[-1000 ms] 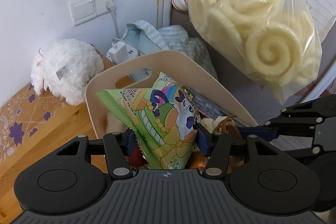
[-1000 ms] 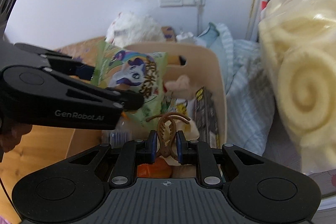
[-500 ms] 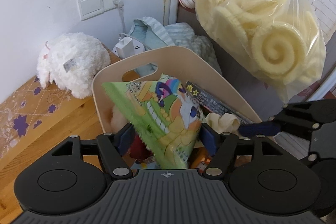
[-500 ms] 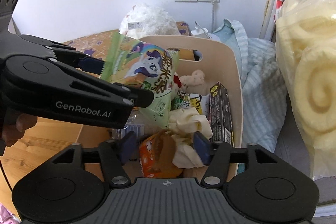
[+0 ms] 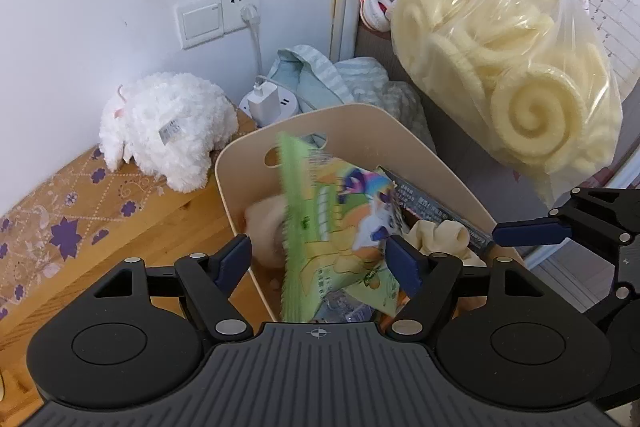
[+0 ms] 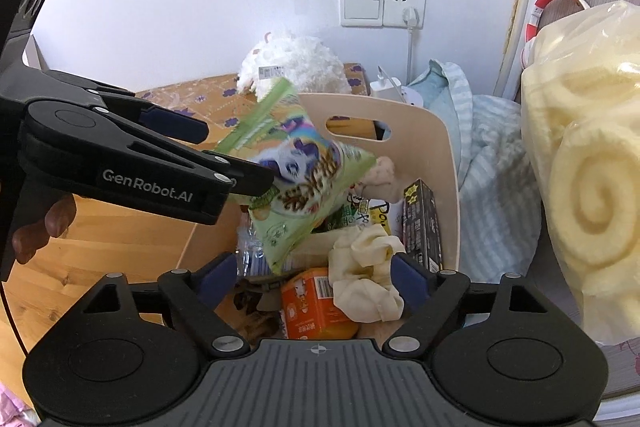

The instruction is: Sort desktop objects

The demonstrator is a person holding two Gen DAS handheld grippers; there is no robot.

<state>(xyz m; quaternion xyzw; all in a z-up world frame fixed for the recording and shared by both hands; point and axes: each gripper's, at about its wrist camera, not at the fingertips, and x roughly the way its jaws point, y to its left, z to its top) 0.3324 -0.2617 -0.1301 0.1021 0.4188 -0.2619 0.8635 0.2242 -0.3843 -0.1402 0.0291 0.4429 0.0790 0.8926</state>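
Green foil snack packet (image 5: 340,227) tumbling free between opening jaws of left gripper (image 5: 316,259), over beige bin (image 5: 436,163).
Likely light, crinkly, slippery; best pinched at crimped edge. Right gripper (image 6: 312,279) opening too, nothing held. Legible: "GenRobot.AI"; packet writing blurred.

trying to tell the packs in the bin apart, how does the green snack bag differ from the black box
The green snack bag is soft, brightly printed and motion-blurred, tilted above the bin's contents. The black box is rigid, dark and sharp, standing against the right wall of the beige bin. Both are printed packs over or in the same bin.
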